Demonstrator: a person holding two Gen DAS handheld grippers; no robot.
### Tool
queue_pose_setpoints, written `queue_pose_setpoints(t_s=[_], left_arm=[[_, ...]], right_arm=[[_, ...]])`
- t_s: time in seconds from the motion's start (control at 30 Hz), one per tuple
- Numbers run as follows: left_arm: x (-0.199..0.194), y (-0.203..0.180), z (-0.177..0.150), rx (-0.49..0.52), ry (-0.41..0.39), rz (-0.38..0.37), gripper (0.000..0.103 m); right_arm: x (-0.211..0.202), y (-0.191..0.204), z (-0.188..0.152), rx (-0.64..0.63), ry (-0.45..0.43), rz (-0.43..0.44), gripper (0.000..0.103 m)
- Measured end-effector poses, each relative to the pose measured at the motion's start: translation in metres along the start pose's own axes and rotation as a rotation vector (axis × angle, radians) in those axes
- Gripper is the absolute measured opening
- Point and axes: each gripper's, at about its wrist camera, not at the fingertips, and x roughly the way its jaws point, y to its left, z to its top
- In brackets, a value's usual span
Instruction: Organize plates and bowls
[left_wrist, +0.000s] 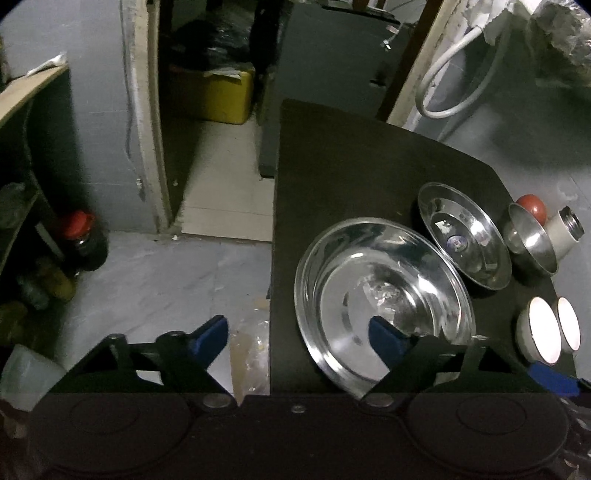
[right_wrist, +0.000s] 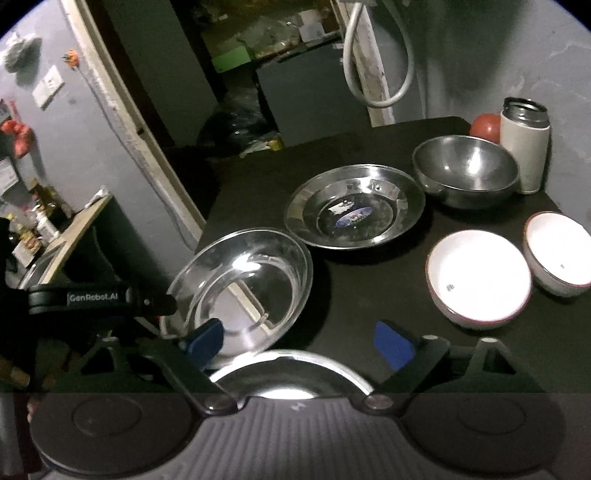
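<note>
Steel rim, perhaps plate, right view only.

red ball half hidden behind flask; near steel plate cut off by tongs' body

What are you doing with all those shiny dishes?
A person is sorting dishes on a dark table with a gripper in each hand. The left gripper and the right gripper are both open and holding nothing. The glass bowl sits at the table's left edge. Behind it are a metal plate and a metal bowl, with two white bowls on the right. Nothing is stacked yet.
</note>
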Motion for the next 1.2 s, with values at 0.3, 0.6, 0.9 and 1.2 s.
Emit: queue_pose_setpoints(t_s=[0.3, 0.6, 0.9, 1.2], left_arm=[[0.027, 0.004, 0.015, 0.038, 0.054, -0.099, 0.043], [0.035, 0.008, 0.018, 0.068, 0.057, -0.113, 0.015], [0.035, 0.004, 0.017, 0.127, 0.032, -0.081, 0.010], [0.034, 0.000, 0.014, 0.144, 0.011, -0.063, 0.009]], right_arm=[[0.041, 0.008, 0.013, 0.041, 0.035, -0.028, 0.065], [0.063, 0.012, 0.015, 0.052, 0.079, -0.057, 0.030], [0.065, 0.014, 0.012, 0.050, 0.091, -0.076, 0.016], [0.064, 0.012, 0.011, 0.043, 0.087, -0.066, 0.015]])
